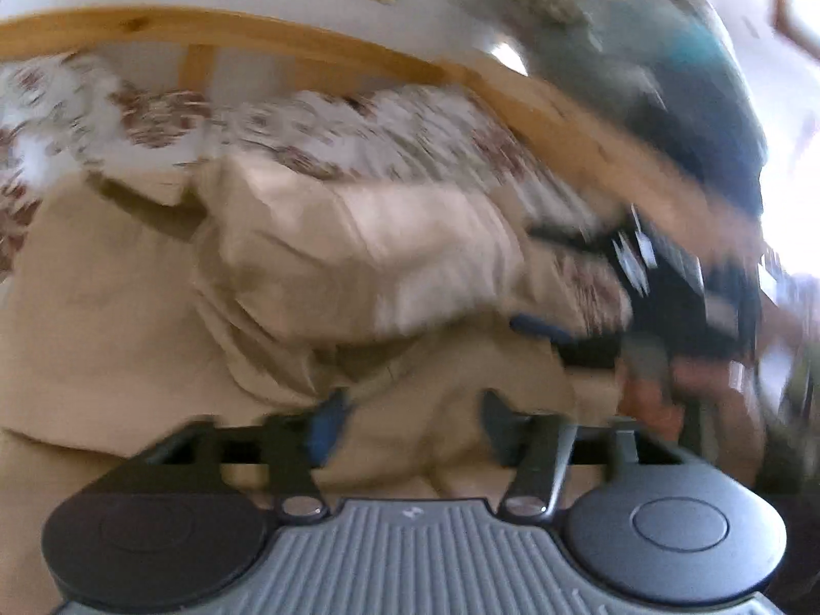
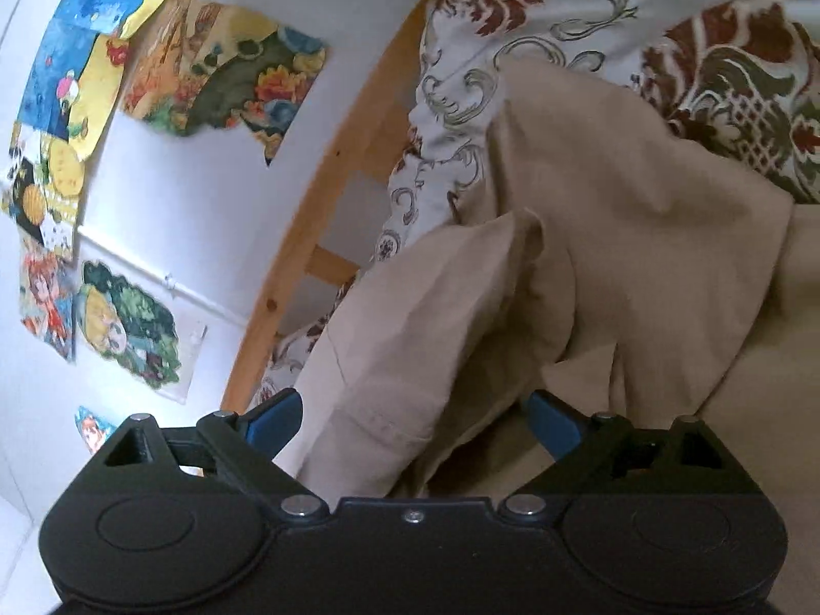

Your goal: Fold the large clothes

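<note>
Left wrist view: patterned bedspread (image 1: 307, 128) under a beige garment (image 1: 359, 256); left gripper (image 1: 410, 410) spread over loose cloth, gripping nothing. Right wrist view: picture-covered wall (image 2: 205, 205); right gripper (image 2: 410, 420) spread wide around a raised fold (image 2: 410, 318), unpinched. Judged step: regrasping; next, both must pinch an edge.

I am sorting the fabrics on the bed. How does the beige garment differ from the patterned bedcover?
The beige garment is plain, one colour; the patterned bedcover shows dark red and green ornaments on white. The garment lies bunched in thick folds; the bedcover lies spread more flatly. The garment rests on top; the bedcover lies beneath it and reaches to the wooden bed frame. Both are soft cloth on the same bed.
</note>
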Demonstrator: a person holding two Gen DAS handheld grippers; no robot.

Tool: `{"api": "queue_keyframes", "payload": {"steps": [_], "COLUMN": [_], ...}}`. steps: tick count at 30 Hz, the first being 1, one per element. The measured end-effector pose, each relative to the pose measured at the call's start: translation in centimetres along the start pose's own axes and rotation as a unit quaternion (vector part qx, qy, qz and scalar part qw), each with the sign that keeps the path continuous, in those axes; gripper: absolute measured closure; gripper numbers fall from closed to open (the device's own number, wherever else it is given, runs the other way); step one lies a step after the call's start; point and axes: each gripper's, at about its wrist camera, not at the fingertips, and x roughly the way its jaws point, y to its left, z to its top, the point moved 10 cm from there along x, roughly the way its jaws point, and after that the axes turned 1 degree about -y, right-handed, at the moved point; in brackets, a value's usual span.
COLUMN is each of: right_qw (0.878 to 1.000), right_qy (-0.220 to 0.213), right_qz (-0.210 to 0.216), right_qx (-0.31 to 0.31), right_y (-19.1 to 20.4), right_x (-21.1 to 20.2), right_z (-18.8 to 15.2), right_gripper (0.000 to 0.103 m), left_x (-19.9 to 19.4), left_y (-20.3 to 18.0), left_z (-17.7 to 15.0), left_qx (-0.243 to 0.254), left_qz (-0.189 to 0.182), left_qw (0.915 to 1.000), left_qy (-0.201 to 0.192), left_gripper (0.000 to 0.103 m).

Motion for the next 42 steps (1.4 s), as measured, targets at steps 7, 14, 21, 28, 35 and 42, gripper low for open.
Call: {"api": "queue_keyframes", "payload": {"steps": [7,14,21,28,35,42], "right_qw": [1.000,0.999,0.997,0.928,0.923,0.982], "right_qy": [-0.010,-0.008,-0.011,0.008,0.079,-0.009], "right_qz": [0.006,0.017,0.023,0.003,0.015,-0.041], "right_qx": [0.002,0.040,-0.073,-0.372,-0.376,-0.185], "right_y": [0.2,1.0,4.5,9.0,11.0,7.5], "right_x": [2.3,4.9,4.2,3.6,10.9,16.9], "right_z": [2.8,5.5,5.9,-3.0,-8.0,-5.1], "right_gripper": [0.025,0.069,0.068,0.067,0.083,0.092], "left_x": [1.7,6.7,6.8,7.0,6.2,4.2], "left_y": [4.6,8.8,9.5,8.3,6.6,7.3], "left_z": [3.6,5.2,11.3,14.6,14.6,13.8], "left_qx": [-0.121,-0.301,-0.315,-0.320,-0.275,-0.271], "left_qz": [-0.002,-0.050,-0.044,-0.064,-0.081,-0.103], "left_qw": [0.9926,0.9521,0.9465,0.9431,0.9564,0.9545], "left_qy": [-0.009,0.021,-0.054,-0.061,-0.057,-0.070], "left_gripper": [0.012,0.053,0.101,0.101,0.101,0.101]}}
